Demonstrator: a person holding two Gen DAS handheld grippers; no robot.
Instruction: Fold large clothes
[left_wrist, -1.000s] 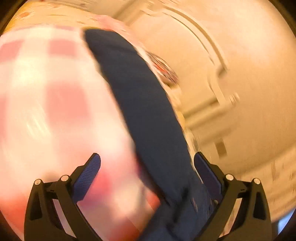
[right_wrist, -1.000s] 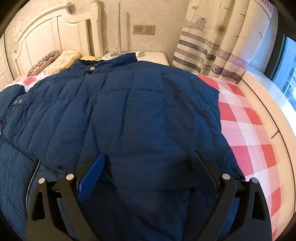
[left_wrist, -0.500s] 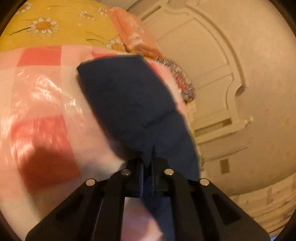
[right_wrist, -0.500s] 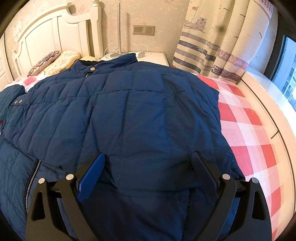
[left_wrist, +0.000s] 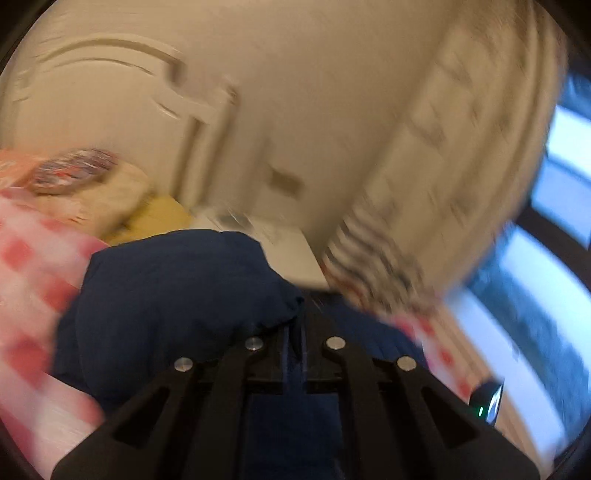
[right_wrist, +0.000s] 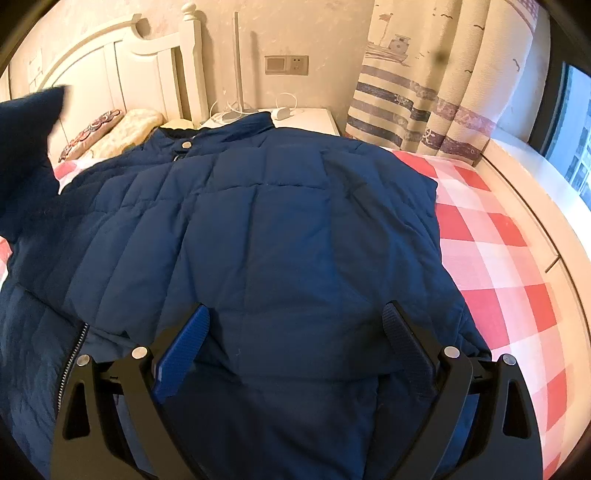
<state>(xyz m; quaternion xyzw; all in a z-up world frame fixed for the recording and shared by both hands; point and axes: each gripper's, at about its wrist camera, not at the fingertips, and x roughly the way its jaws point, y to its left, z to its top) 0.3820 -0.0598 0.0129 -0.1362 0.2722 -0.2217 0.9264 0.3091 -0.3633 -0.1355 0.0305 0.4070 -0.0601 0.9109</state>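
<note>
The navy jacket (right_wrist: 258, 229) lies spread on the checked bed (right_wrist: 491, 258), collar toward the headboard. My left gripper (left_wrist: 294, 338) is clamped on its sleeve (left_wrist: 177, 291) (lifted at the jacket's left); my right gripper (right_wrist: 291, 343) hovers wide, empty, over the hem.

Left gripper (left_wrist: 294, 341): matte black plastic linkage with triangular cut-outs, four round silver pivot screws in a shallow arc, dark blue pads between the arms. Right gripper (right_wrist: 295, 345): same black frame with slotted cut-outs and four silver screws; one finger pad (right_wrist: 181, 352) bright blue and ribbed, the other dark and ribbed.
</note>
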